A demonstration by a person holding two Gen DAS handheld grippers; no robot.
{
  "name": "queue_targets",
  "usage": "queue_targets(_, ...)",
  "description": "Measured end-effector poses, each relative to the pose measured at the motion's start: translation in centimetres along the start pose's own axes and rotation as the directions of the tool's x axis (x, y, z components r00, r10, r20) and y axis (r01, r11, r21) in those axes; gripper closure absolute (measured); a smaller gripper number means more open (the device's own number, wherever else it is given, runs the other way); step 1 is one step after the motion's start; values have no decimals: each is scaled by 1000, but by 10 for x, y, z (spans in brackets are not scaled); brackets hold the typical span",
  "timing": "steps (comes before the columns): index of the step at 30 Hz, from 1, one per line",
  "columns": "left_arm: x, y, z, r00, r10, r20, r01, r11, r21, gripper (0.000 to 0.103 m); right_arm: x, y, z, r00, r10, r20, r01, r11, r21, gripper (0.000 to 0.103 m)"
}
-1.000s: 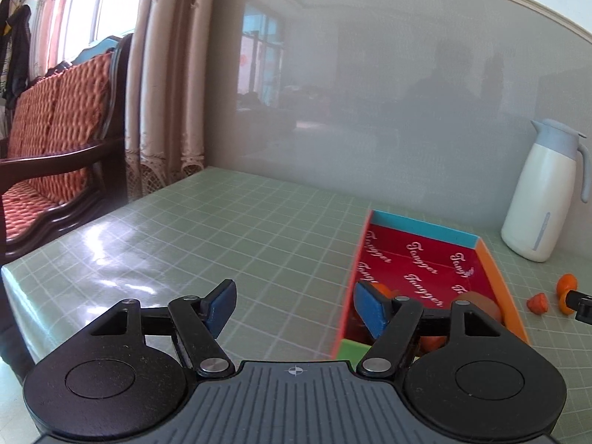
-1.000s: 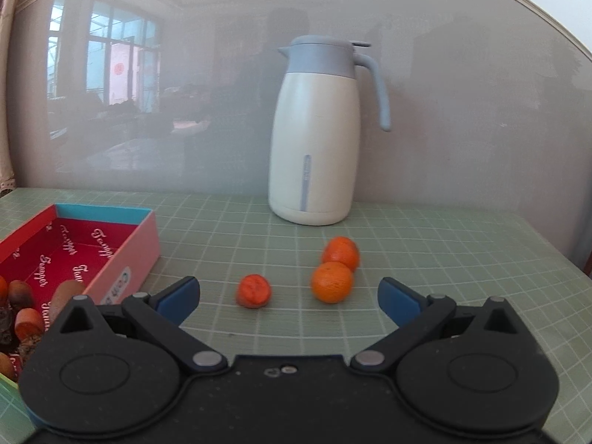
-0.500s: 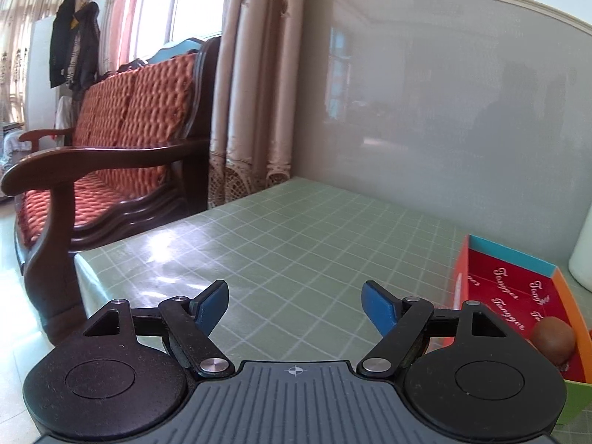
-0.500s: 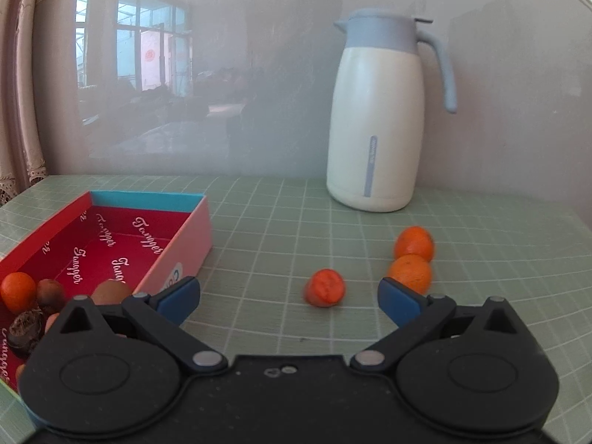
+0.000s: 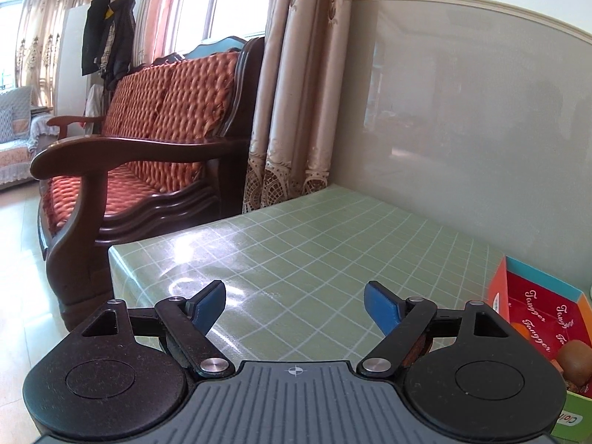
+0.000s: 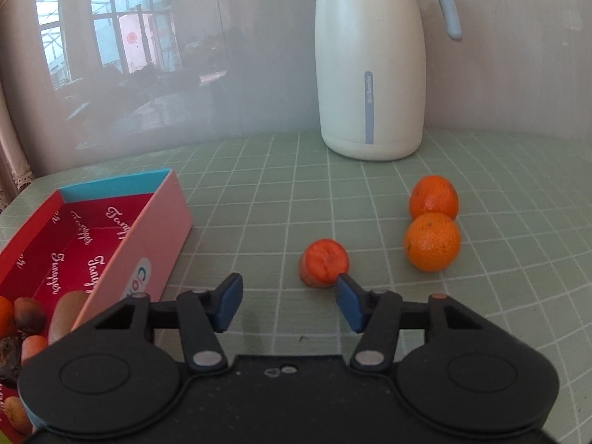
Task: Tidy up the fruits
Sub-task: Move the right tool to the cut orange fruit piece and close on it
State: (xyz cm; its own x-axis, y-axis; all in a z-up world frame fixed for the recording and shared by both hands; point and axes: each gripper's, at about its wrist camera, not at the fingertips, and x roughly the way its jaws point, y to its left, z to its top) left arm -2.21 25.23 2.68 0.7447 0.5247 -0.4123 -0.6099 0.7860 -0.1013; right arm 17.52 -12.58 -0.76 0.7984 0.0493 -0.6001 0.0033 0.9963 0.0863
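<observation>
The right gripper (image 6: 288, 301) pointed down at the green checked tablecloth (image 6: 259, 192), its jaws partly closed and just then narrowing, with nothing between them. The carrot chunk (image 6: 324, 263) lay just beyond the right fingertip, a little to the right of the gap and not inside it. Two mandarins (image 6: 432, 245), touching each other, sat farther out to the right, and a white thermal jug (image 6: 370, 74) stood well beyond them by the wall. The red-lined box (image 6: 111, 244) lay to the gripper's left, already holding a kiwi and other produce.

The left gripper (image 5: 295, 309) hung wide over bare cloth, its jaws just opening, empty, with the same box off to its right edge.

The carrot chunk looked light, firm and stubby; its rounded flanks would probably roll or squirt free under an off-centre pinch. A hold across its middle, pads on opposite curved sides, seemed safest. The mandarins looked soft-skinned and wanted gentler pressure.
</observation>
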Motion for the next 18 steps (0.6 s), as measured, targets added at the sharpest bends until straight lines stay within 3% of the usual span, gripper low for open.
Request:
queue_targets(2, 1, 2, 0, 1000, 0, -2, 0, 1000, -5, 21, 2, 1, 0, 1000, -20, 4, 20, 1000, -17, 64)
queue_targets(5, 3, 5, 0, 1000, 3, -7, -3, 1000, -11, 20, 8, 0, 4, 999, -37, -6, 37, 999, -26, 66)
queue_targets(10, 5, 7, 1, 1000, 2, -11, -3, 1000, -20, 20, 15, 1, 8, 999, -45, -14, 45, 998, -34, 62)
queue_targets(16, 4, 4, 0, 1000, 6, -8, -6, 1000, -12, 20, 15, 0, 9, 998, -61, -10, 61, 997, -53, 74)
queue_targets(18, 4, 4, 0, 1000, 7, -11, -7, 1000, -14, 20, 11, -1, 9, 1000, -32, 0, 32, 999, -35, 79)
